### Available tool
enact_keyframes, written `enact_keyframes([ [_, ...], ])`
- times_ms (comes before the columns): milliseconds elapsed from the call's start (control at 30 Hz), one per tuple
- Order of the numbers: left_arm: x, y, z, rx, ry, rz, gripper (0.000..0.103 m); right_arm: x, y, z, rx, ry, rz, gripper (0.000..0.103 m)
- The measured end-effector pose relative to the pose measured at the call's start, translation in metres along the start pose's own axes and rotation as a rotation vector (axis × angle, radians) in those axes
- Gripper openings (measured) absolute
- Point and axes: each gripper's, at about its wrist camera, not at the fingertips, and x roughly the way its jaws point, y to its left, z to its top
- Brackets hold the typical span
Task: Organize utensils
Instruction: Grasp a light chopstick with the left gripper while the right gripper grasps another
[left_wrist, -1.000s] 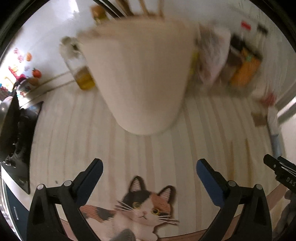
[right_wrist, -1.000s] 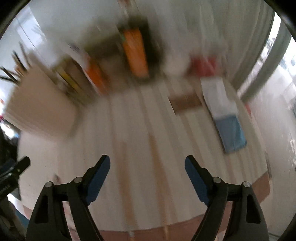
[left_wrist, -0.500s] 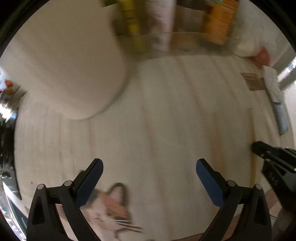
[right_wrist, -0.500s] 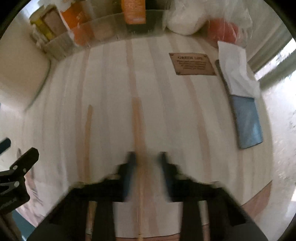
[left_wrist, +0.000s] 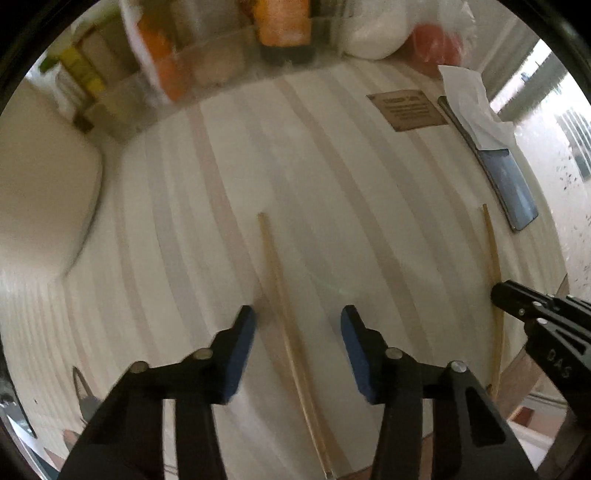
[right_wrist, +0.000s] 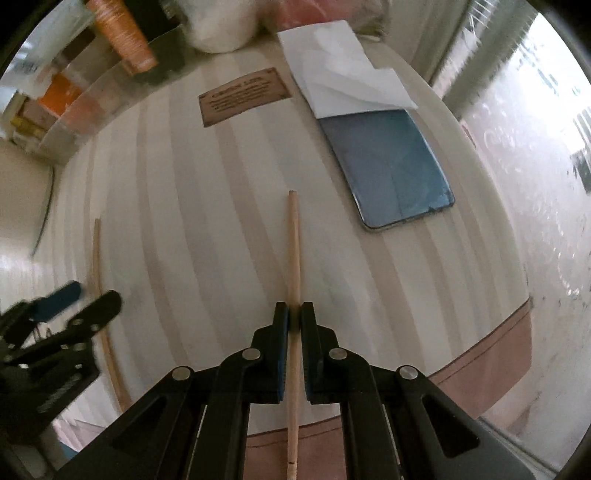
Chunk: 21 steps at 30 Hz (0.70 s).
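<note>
Two wooden chopsticks lie on the striped table. In the left wrist view my left gripper (left_wrist: 297, 325) is open, its fingers on either side of one chopstick (left_wrist: 280, 288). The second chopstick (left_wrist: 493, 258) lies at the right, under my right gripper (left_wrist: 517, 299). In the right wrist view my right gripper (right_wrist: 294, 314) is shut on that chopstick (right_wrist: 293, 254), which points straight away from me. The first chopstick (right_wrist: 101, 295) shows at the left, by my left gripper (right_wrist: 81, 299). A big cream utensil holder (left_wrist: 40, 184) stands at the far left.
A clear bin (right_wrist: 85, 110) of orange and yellow packets stands at the back. A brown card (right_wrist: 242, 96), a white sheet (right_wrist: 343, 77) and a blue tablet (right_wrist: 391, 166) lie at the back right. The table edge (right_wrist: 480, 354) is close in front.
Both grippers swung right and down over the chopsticks. My right gripper went from open to shut on one chopstick. My left gripper narrowed around the other. The cat mat slid out of view.
</note>
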Motion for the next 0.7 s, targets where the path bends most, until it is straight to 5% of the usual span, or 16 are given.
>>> enact_keyframes([
  [133, -0.001, -0.005, -0.001, 0.008, -0.014, -0.001, 0.006, 0.0, -0.005, 0.003, 0.029, 0.002, 0.013, 0.007],
  [300, -0.005, 0.019, 0.0, -0.019, -0.018, 0.03, 0.004, 0.009, -0.008, 0.007, 0.033, 0.012, 0.043, 0.007],
  [700, -0.02, 0.13, -0.067, -0.235, 0.025, 0.137, 0.004, 0.019, 0.101, 0.0, -0.163, 0.052, 0.163, 0.007],
])
